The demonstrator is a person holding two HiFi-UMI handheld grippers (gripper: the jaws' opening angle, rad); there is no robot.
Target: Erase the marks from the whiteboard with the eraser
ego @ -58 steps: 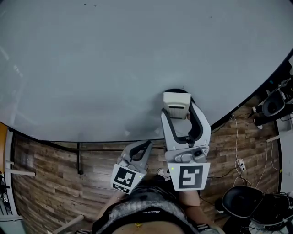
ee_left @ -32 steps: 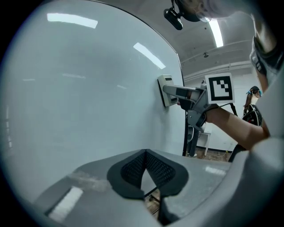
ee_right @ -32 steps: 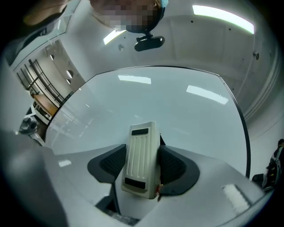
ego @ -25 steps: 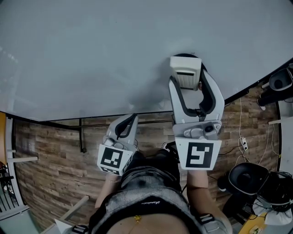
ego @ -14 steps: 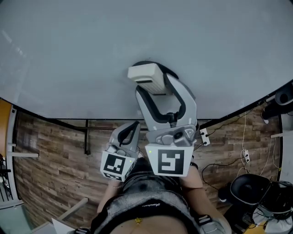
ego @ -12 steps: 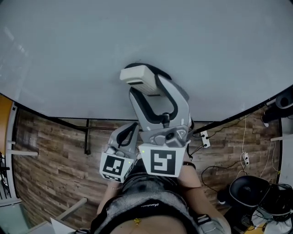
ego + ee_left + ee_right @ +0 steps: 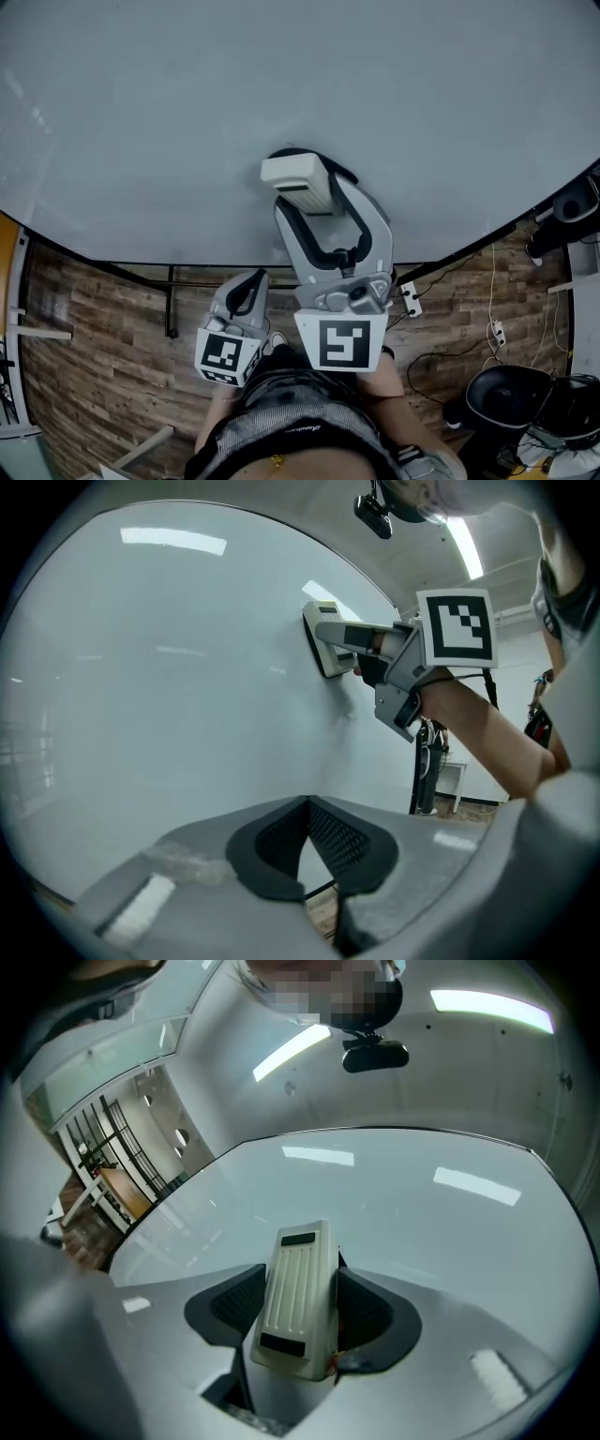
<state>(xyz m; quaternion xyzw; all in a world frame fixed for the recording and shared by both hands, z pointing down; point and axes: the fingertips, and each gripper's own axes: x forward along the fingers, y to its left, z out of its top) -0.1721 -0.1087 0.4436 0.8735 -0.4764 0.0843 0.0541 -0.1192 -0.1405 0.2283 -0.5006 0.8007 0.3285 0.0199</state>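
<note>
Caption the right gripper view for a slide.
The right gripper holds the eraser between its jaws against the whiteboard.

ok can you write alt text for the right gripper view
A cream eraser is clamped between the jaws of the right gripper, its ribbed back facing the camera. Beyond it spreads a whiteboard with no marks visible in this view, reflecting the ceiling lights.

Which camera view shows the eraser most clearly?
The right gripper view: the eraser fills its centre, ribbed back facing the camera, clamped between the jaws. The head view shows it from behind, against the whiteboard; the left gripper view shows it small, side-on.
</note>
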